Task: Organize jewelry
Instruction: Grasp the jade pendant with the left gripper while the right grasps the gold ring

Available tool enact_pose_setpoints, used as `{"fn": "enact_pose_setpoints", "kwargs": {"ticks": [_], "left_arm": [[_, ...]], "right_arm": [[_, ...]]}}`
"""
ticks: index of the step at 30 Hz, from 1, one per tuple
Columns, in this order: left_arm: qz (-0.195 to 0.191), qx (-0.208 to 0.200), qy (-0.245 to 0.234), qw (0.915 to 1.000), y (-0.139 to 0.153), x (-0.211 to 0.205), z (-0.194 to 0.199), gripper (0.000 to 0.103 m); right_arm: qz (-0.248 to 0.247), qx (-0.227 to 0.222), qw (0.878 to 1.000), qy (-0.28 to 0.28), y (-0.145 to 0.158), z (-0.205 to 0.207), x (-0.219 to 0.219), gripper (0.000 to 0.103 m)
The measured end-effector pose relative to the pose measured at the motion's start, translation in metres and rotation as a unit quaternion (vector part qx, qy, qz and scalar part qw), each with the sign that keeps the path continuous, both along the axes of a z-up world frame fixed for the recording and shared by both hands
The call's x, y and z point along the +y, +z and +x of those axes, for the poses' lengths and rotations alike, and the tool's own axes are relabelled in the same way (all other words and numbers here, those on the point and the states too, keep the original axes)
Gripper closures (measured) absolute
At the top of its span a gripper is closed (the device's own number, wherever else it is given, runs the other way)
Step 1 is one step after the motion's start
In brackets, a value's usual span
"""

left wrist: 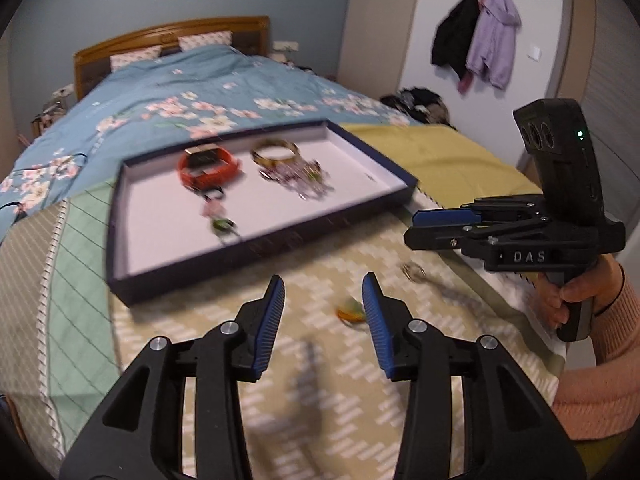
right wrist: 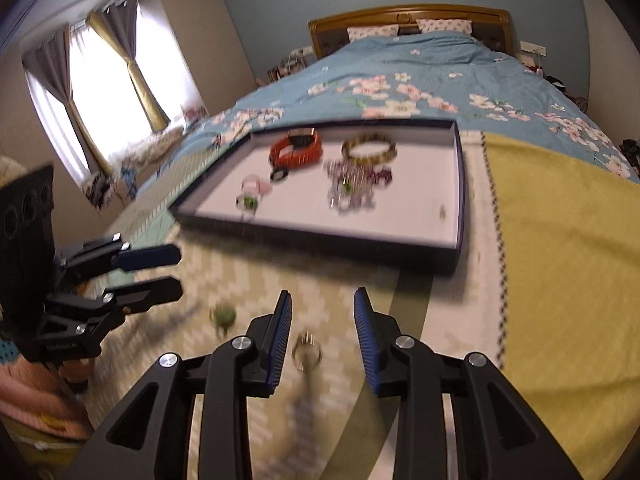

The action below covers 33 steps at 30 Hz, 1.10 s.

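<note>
A dark blue tray [left wrist: 256, 246] [right wrist: 320, 240] with a white floor lies on the bed. It holds an orange watch [left wrist: 208, 166] [right wrist: 297, 148], a gold bangle [left wrist: 276, 152] [right wrist: 370, 148], a purple beaded piece [left wrist: 304, 178] [right wrist: 356, 184] and small pink and green charms [left wrist: 218, 216] [right wrist: 250, 194]. In front of the tray, on the patterned blanket, lie a silver ring [left wrist: 414, 270] [right wrist: 307, 352] and a small green-orange piece [left wrist: 351, 310] [right wrist: 223, 316]. My left gripper [left wrist: 323, 292] [right wrist: 180, 271] is open and empty, the green-orange piece just beside its right finger. My right gripper [right wrist: 322, 294] [left wrist: 412, 227] is open above the ring, pads not touching it.
A blue floral duvet [left wrist: 168, 96] covers the far bed up to a wooden headboard [right wrist: 408, 14]. A yellow blanket [right wrist: 560, 240] lies right of the tray. A curtained window [right wrist: 100, 88] is on the left wall, coats [left wrist: 476, 44] hang on the right. A hand in a pink sleeve [left wrist: 600, 320] holds the right gripper.
</note>
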<state>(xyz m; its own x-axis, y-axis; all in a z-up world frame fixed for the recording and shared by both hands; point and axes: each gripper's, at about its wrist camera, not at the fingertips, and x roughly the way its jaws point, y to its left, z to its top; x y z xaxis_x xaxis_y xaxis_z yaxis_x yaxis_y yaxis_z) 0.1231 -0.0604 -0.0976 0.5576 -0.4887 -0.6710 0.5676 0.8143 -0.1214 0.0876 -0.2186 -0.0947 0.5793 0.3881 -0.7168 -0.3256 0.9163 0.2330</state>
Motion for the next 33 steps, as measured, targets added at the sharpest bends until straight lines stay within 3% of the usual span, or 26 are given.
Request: {"fn": "enact_pose_setpoints", "kwargs": {"ticks": [9, 13, 16, 19, 23, 33], "left_arm": [[0.043, 0.039, -0.026, 0.998, -0.023, -0.027, 0.003, 0.064], [0.043, 0.057, -0.022, 0.9972, -0.029, -0.027, 0.01, 0.071], [0.038, 0.062, -0.021, 0.9971, -0.029, -0.025, 0.012, 0.077], [0.037, 0.063, -0.021, 0.9971, -0.029, -0.024, 0.013, 0.084], [0.033, 0.063, -0.016, 0.9974, -0.028, -0.023, 0.013, 0.089], [0.011, 0.057, 0.008, 0.9983, -0.019, -0.01, 0.011, 0.09]], "right_arm": [[-0.049, 0.008, 0.999, 0.024, -0.009, -0.016, 0.02, 0.069], [-0.074, 0.008, 0.997, 0.028, -0.011, -0.017, 0.028, 0.069], [-0.086, 0.005, 0.996, 0.023, -0.011, -0.018, 0.029, 0.075], [-0.078, 0.008, 0.997, 0.015, -0.012, -0.016, 0.024, 0.087], [-0.075, 0.009, 0.997, 0.015, -0.011, -0.016, 0.022, 0.087], [-0.042, -0.002, 0.999, 0.006, -0.005, -0.016, 0.015, 0.087]]}}
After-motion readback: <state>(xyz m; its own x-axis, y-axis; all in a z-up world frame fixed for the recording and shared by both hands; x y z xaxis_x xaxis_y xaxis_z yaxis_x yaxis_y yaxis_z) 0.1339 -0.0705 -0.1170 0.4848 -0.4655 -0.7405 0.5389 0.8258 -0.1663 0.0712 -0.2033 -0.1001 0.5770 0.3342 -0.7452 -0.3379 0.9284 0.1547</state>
